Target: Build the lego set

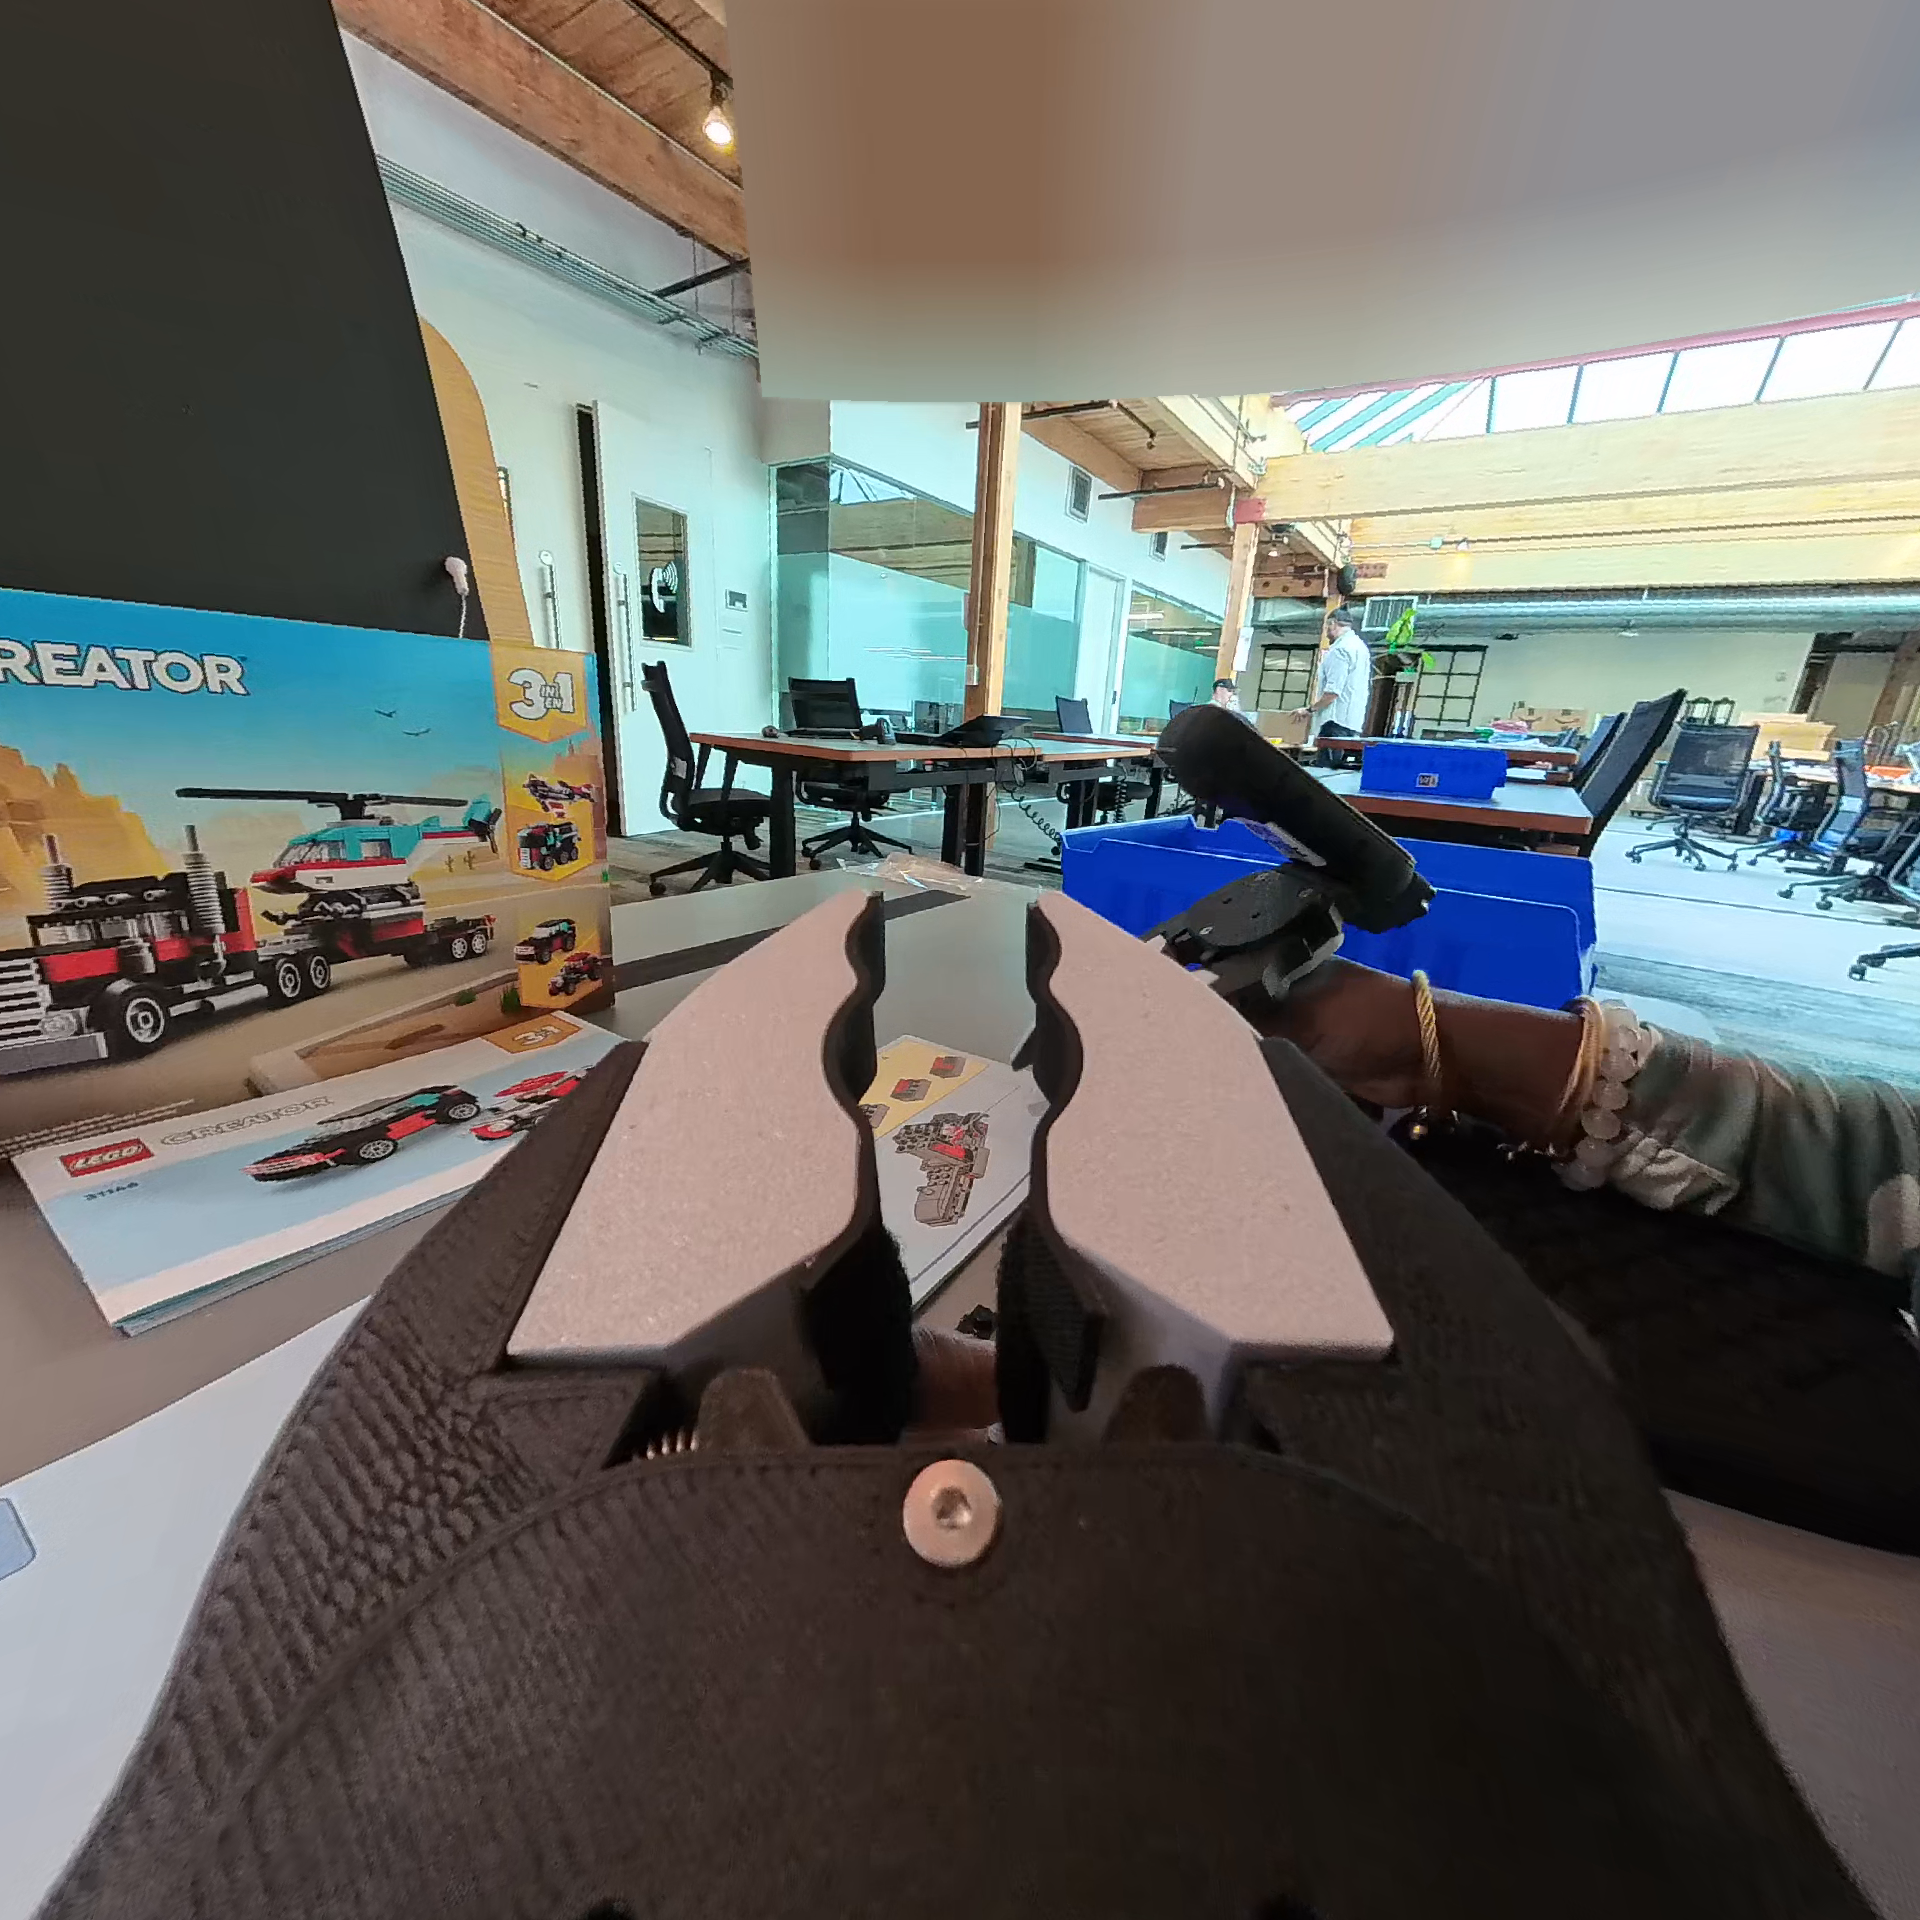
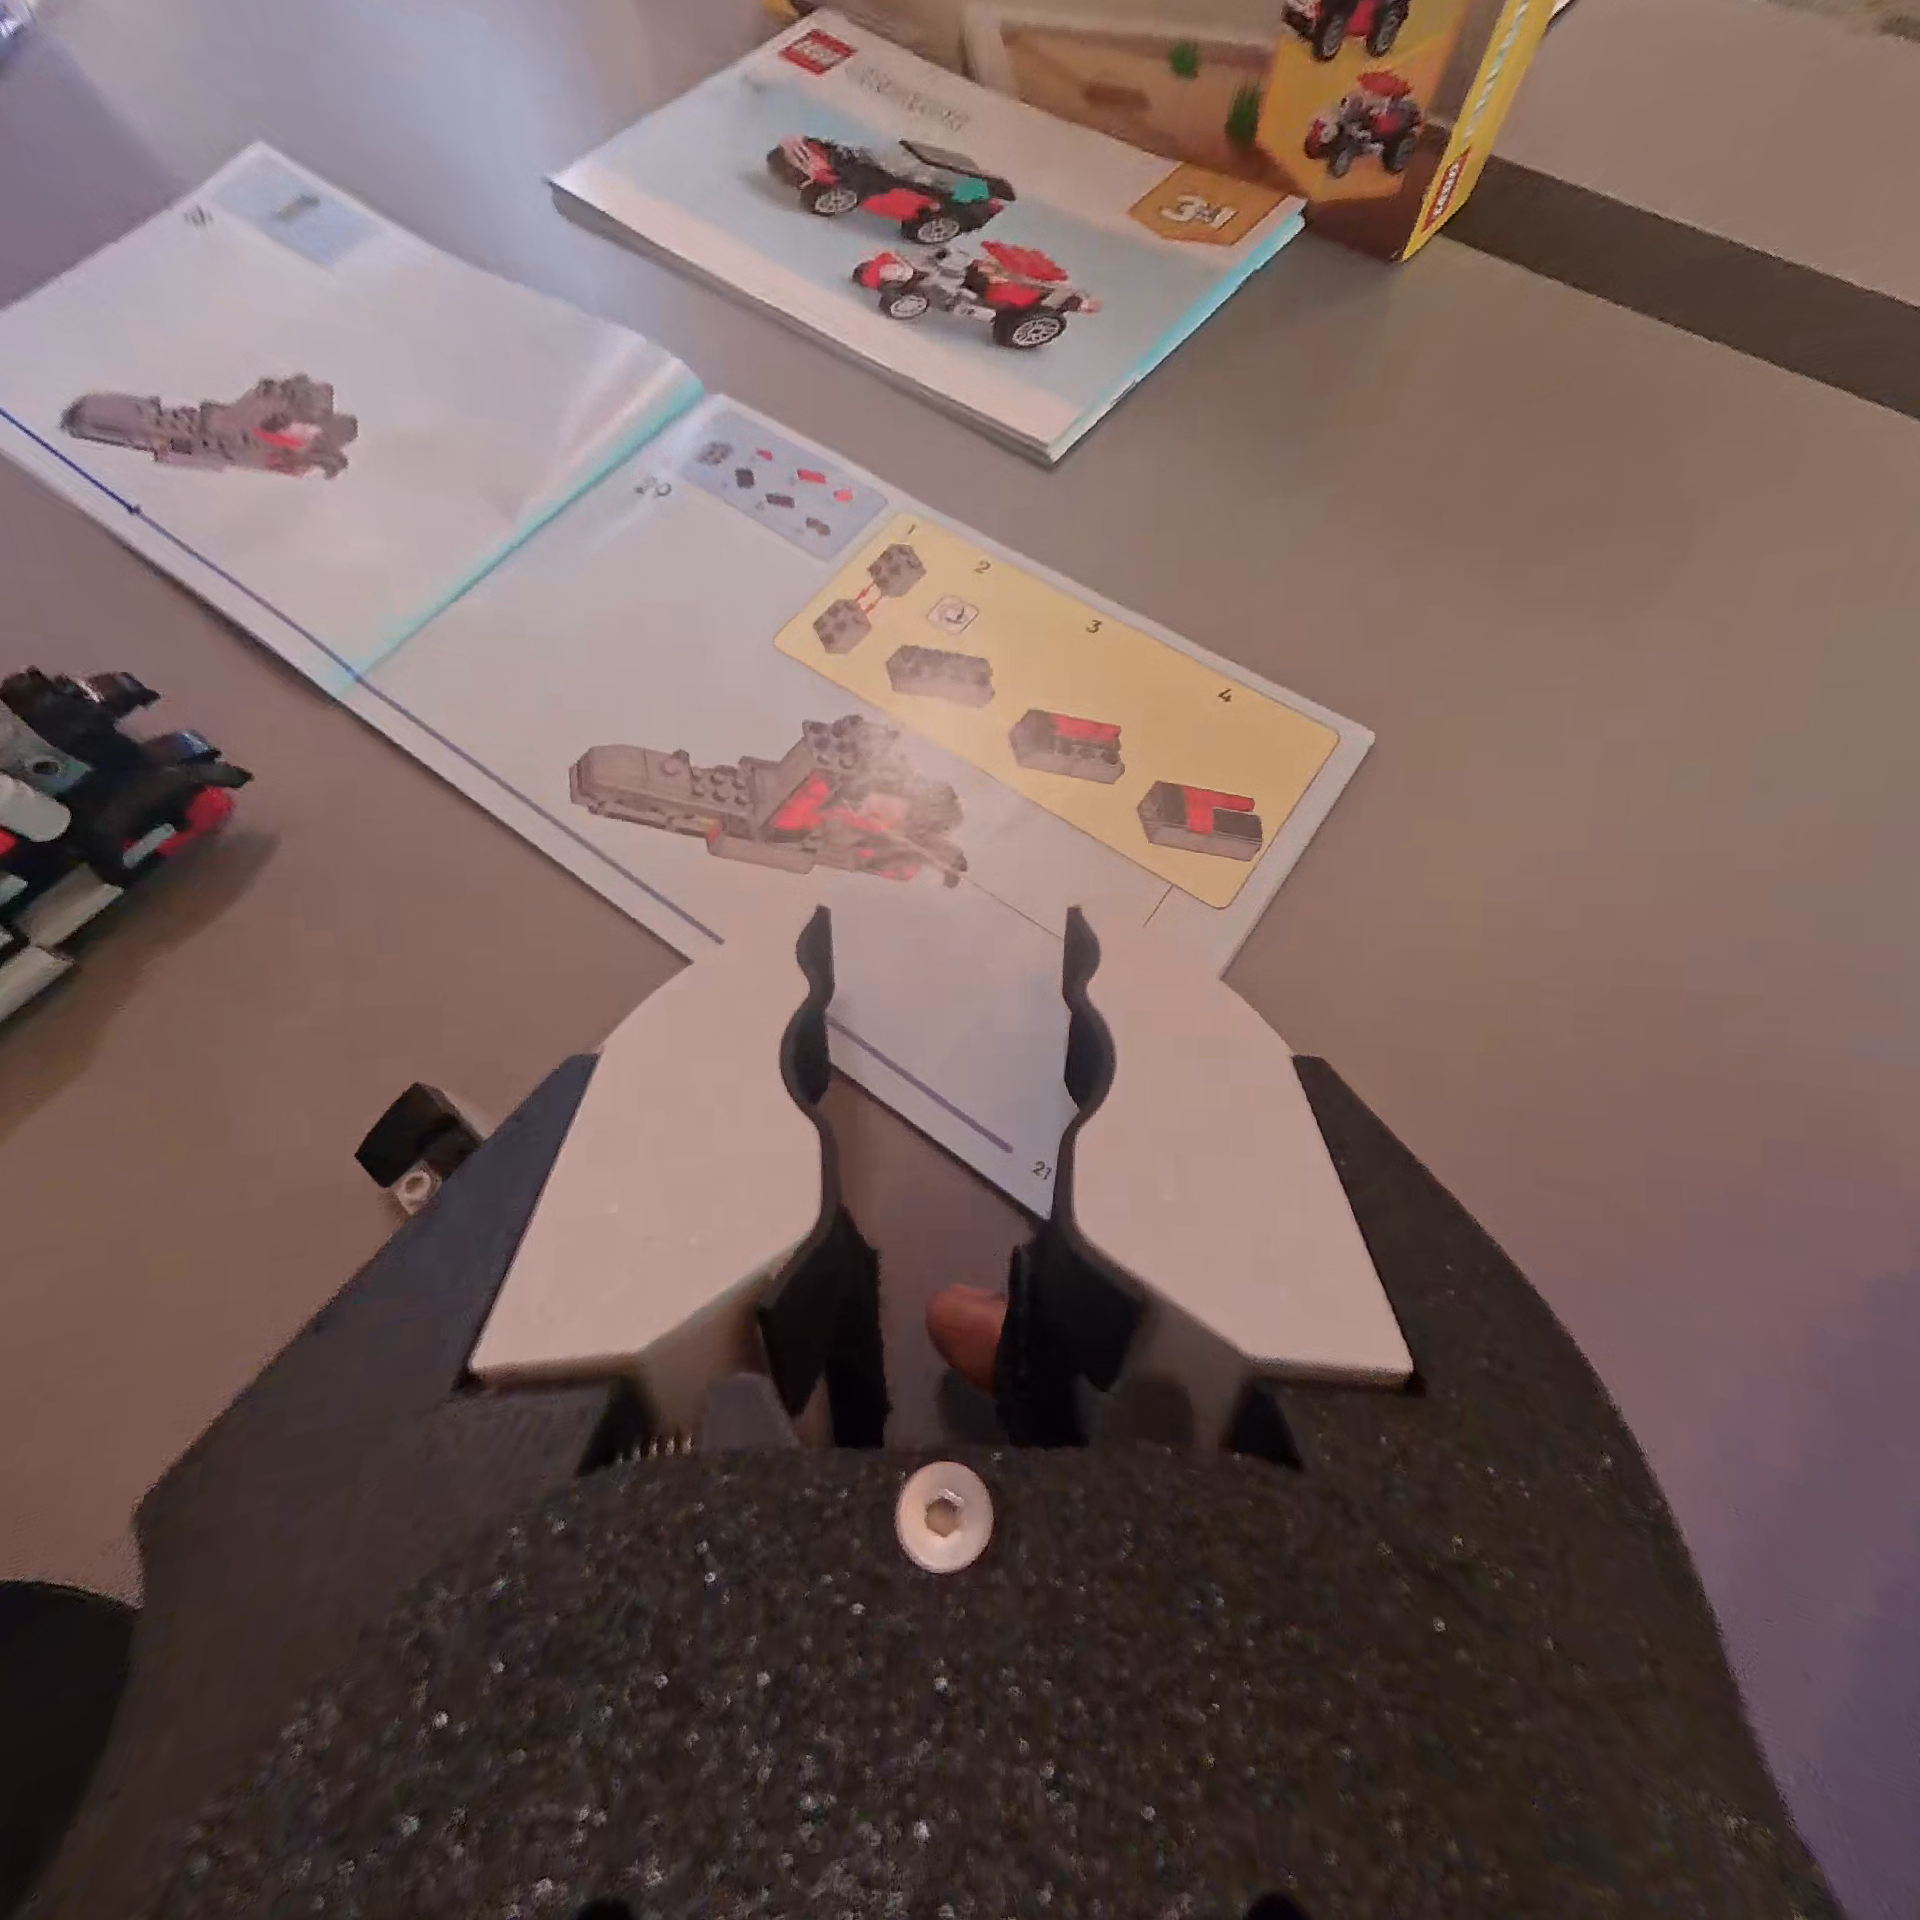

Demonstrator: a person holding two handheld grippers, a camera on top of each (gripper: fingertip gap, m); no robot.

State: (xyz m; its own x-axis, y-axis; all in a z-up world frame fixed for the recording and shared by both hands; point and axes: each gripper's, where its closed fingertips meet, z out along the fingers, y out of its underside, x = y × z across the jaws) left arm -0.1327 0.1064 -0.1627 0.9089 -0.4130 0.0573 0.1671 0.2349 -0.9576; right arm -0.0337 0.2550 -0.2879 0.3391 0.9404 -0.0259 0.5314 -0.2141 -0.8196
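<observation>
Left gripper (image 1: pixel 956 909) hovering narrowly parted and empty, right gripper (image 2: pixel 945 920) hanging wider, empty, over open instruction booklet (image 2: pixel 644 623), partly built model (image 2: pixel 94 810) lying nearby.

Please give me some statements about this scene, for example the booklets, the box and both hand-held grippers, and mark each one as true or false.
1. The right hand-held gripper is open and holds nothing. True.
2. The open instruction booklet lies flat on the table. True.
3. The closed booklet lies on top of the open one. False: it lies apart, nearer the lego box.
4. The left hand-held gripper grips a red brick. False: its jaws are open and empty.
5. The partly built model stands on the open booklet. False: it rests on the table beside it.
</observation>
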